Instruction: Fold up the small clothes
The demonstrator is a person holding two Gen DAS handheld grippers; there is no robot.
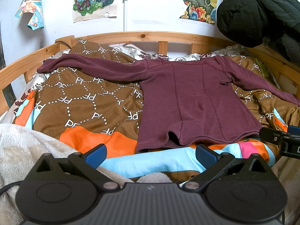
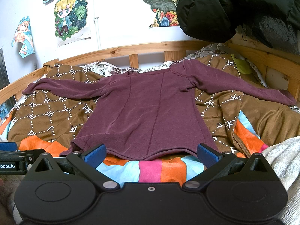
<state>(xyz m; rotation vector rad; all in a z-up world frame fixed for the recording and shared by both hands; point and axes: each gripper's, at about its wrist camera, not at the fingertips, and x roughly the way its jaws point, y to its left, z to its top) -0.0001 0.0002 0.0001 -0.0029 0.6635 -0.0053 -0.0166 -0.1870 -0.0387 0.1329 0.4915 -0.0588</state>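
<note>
A wooden-railed bed [image 1: 131, 34] carries a brown "PF"-patterned blanket [image 1: 84, 101], and on it a maroon long-sleeved top [image 2: 142, 110] lies flat, sleeves spread to both sides, hem nearest the cameras. Just short of that hem, the left hand-held gripper [image 1: 150, 154] and right hand-held gripper [image 2: 151, 152] hover with blue-padded fingers spread wide, holding nothing.

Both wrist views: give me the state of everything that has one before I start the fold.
Shirt: spread flat on the blanket, both sleeves out, unfolded, not gripped.
Left sleeve: stretched out sideways, flat.
Right sleeve: stretched out sideways, flat.
Hem: slightly rippled, nearest the grippers.
Left gripper: open, empty, short of the hem.
Right gripper: open, empty, at the hem.
Blanket: wrinkled, under the shirt.
Jacket: hanging at the upper right.
</note>
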